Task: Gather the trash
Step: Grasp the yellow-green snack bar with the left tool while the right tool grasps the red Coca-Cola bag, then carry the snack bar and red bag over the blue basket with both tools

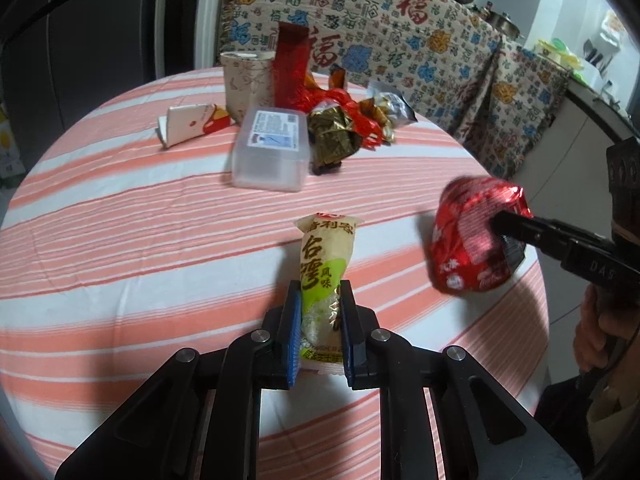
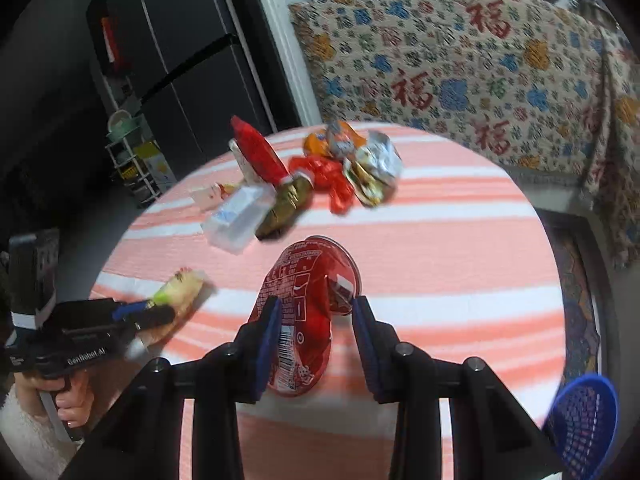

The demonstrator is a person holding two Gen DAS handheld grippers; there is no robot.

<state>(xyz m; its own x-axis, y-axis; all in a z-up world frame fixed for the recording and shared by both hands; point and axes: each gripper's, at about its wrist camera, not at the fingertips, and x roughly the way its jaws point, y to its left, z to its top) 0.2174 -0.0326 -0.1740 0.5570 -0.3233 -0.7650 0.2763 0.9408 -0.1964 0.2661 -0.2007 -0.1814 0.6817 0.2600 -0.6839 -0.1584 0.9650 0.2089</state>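
1. The left gripper (image 1: 320, 320) has its blue-padded fingers (image 1: 294, 332) pressed against both sides of a green and cream snack packet (image 1: 326, 276), low in the centre of the left wrist view.
2. The right gripper (image 2: 316, 332) has its fingers (image 2: 269, 340) clamped on a crumpled red wrapper (image 2: 304, 320) at the lower middle of the right wrist view; the wrapper also shows at the right edge of the left wrist view.
3. Both pieces sit above the striped orange and white tabletop (image 1: 140, 220).
4. Higher in the left wrist frame lie a clear plastic box (image 1: 272, 148), a pile of red and gold wrappers (image 1: 344, 120), and a flattened paper carton (image 1: 192, 124).
5. A blue mesh basket (image 2: 584, 420) sits at the lower right of the right wrist view.
6. A patterned cloth (image 1: 400, 32) hangs behind the tabletop.
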